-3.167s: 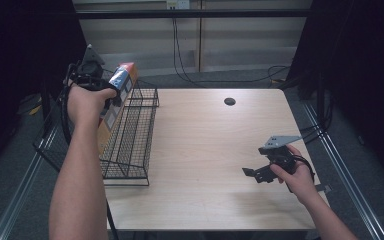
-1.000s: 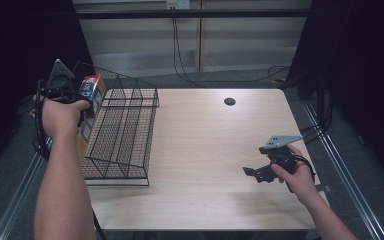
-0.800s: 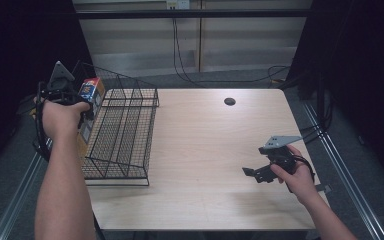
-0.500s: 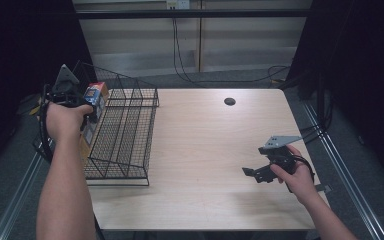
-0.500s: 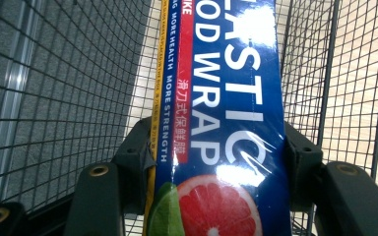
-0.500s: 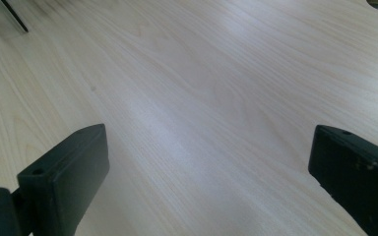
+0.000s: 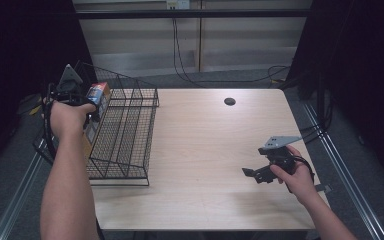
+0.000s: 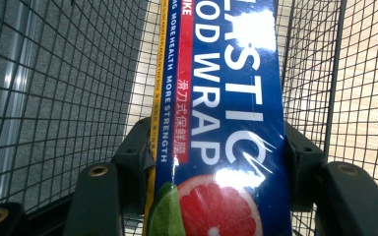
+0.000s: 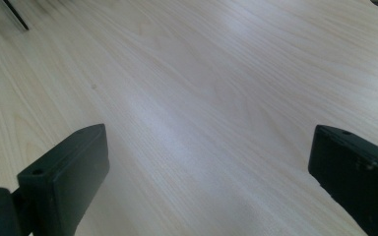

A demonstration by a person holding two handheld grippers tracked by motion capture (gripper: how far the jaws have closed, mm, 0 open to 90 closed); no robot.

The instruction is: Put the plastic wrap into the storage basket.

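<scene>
Moved since earlier: left gripper (image 7: pixel 82 100) and its box of plastic wrap (image 7: pixel 96 107), shifted left and down to the wire basket's (image 7: pixel 125 135) left wall. Box bottom hidden behind hand and mesh. Jaws clamped on box. Right gripper (image 7: pixel 254 175) released, resting on table (image 7: pixel 205 150).

Looks like a lab/recording setup: bare wood surface (image 7: pixel 205 150) mid-frame, black curtains (image 7: pixel 25 60) both sides, loose cables (image 7: pixel 180 55) on grey floor (image 7: pixel 230 77) at top, metal rails (image 7: pixel 340 165) alongside.
</scene>
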